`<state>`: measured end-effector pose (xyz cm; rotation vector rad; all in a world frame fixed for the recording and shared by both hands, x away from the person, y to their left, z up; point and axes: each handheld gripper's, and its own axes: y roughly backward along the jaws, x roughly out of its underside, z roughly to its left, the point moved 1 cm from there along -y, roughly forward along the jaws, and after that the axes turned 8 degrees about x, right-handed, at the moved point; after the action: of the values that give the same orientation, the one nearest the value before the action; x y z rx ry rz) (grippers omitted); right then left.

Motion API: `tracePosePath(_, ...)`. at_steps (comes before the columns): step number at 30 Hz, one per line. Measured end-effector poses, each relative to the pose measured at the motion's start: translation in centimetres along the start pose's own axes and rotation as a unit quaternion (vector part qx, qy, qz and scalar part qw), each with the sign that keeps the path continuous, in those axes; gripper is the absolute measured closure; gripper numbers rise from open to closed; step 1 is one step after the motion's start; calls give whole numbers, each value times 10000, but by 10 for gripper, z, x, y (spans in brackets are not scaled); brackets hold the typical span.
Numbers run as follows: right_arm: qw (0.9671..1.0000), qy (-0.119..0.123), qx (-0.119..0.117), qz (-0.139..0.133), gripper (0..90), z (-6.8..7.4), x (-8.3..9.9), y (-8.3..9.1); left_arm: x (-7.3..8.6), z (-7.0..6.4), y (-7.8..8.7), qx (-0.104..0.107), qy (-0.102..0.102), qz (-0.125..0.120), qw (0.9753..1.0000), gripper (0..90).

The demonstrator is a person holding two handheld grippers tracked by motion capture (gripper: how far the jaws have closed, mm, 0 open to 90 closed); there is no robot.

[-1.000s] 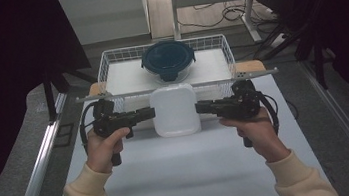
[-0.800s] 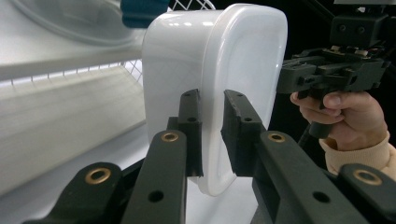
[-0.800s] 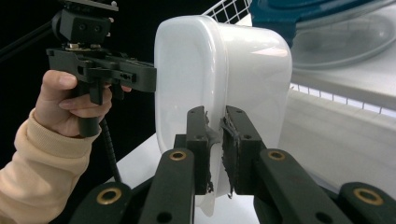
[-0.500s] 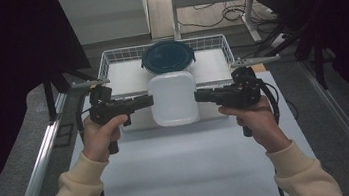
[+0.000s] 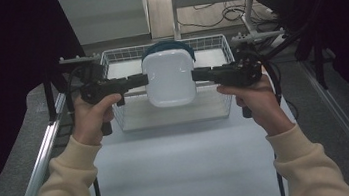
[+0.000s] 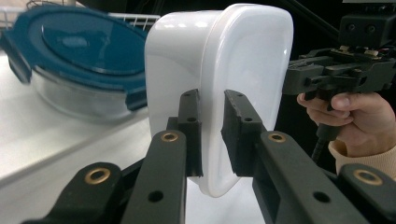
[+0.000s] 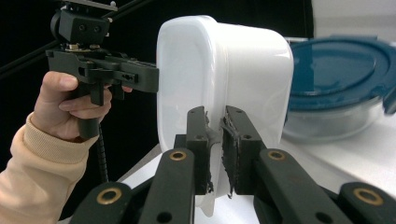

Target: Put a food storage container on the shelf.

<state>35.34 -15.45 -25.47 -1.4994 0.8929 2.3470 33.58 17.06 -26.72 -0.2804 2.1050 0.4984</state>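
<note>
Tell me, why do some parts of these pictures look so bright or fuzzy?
High view: dark surroundings, and the white plastic container is nearly washed out. Left gripper view: glare along the container's top, soft highlights on the blue-lidded glass bowl. Right gripper view: the bowl looks slightly soft.

Lab: framed rig table, floor cables

The bench under my arms has a pale, plain top. Past my left claw and right claw, a white wire basket sits directly on its far part. The stretch of benchtop nearer me than both claws carries my sleeves' shadow.
</note>
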Motion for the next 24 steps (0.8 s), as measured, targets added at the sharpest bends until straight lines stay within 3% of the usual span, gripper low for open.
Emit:
tracePosePath(8,10000,68,48,13,806,-2,-27,-3,-28,0,4,-73,-80,13,9999,780)
tracePosePath(19,10000,-45,83,32,805,-12,-59,-15,-55,17,3,-9,168,-48,9998,780)
tracePosePath(24,9998,-169,119,71,804,-20,-70,-23,-70,26,1,-44,250,69,9997,780)
